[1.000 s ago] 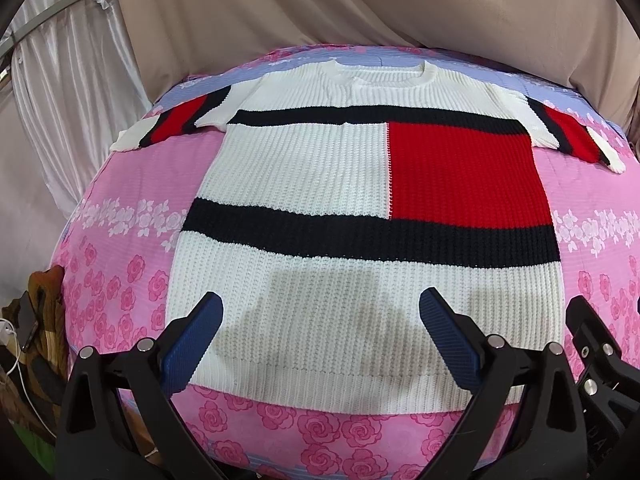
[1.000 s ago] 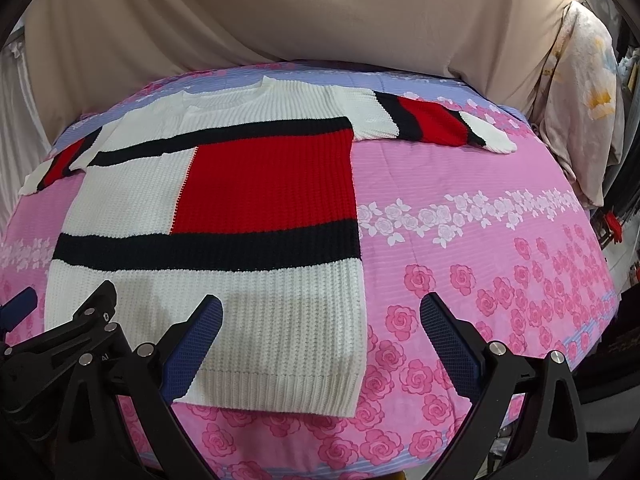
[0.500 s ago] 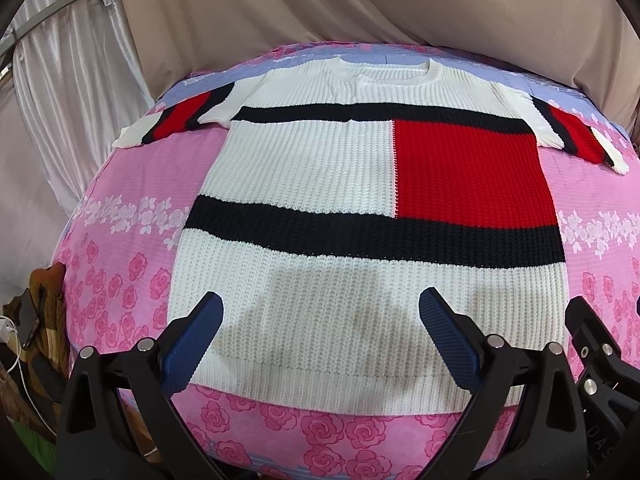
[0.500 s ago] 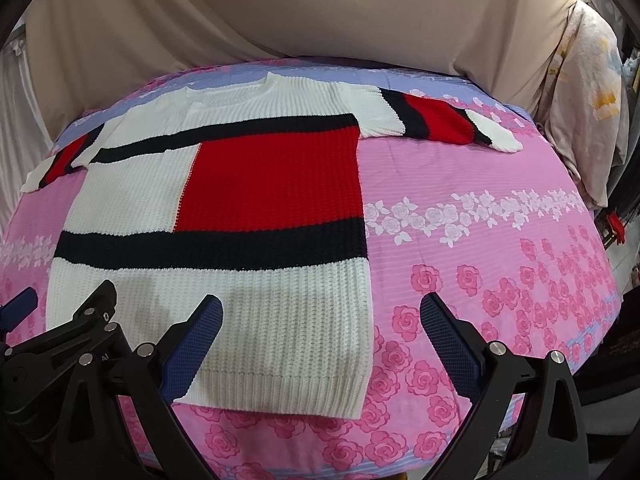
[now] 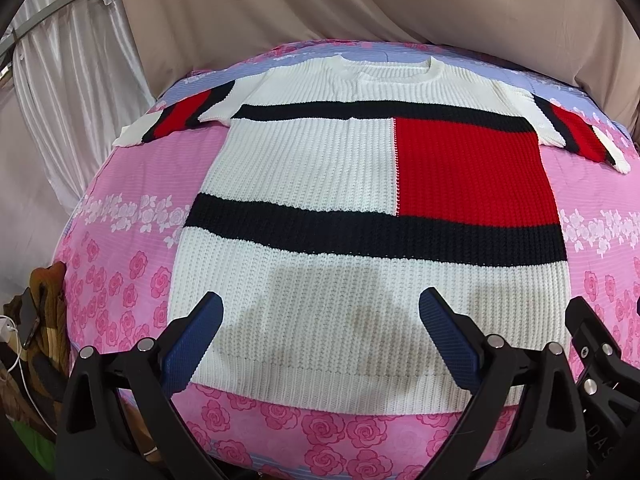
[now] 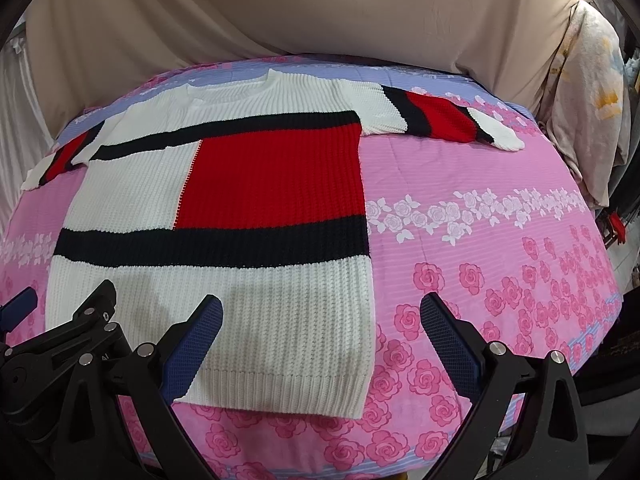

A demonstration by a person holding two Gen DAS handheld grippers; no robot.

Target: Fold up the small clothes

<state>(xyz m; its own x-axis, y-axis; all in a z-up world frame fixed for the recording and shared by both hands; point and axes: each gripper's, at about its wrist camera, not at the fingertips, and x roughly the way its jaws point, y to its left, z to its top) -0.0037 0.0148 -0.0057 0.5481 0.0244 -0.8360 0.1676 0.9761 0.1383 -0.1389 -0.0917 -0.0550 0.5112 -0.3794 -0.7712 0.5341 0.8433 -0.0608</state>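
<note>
Left wrist view first: at its left edge a brown bundle (image 5: 44,312) sits beside the bed, then comes the pink rose-print bedsheet (image 5: 120,248), and on it the knitted sweater (image 5: 320,184), white with navy bands and a red block, spread flat and face up with both short sleeves out to the sides. The left gripper (image 5: 320,340) hovers over the white lower panel near the hem, its blue-padded fingers wide apart and holding nothing. Compared with a second ago the sweater sits a touch lower and larger in this view, so the gripper seems to have crept forward only slightly; the garment itself has not shifted or creased. In the right wrist view, going the same way, the left gripper's black frame shows at the lower left, then the sweater's hem corner (image 6: 352,396), then bare sheet; the right gripper (image 6: 320,340) also stands wide apart and empty, straddling that right side edge, with one finger over the knit and the other over the roses. Farther right the striped sleeve (image 6: 436,120) lies flat, and a pale printed cloth (image 6: 588,92) hangs beyond the bed. My reading is that folding has not begun and both grippers are lining up for a first grasp.
</note>
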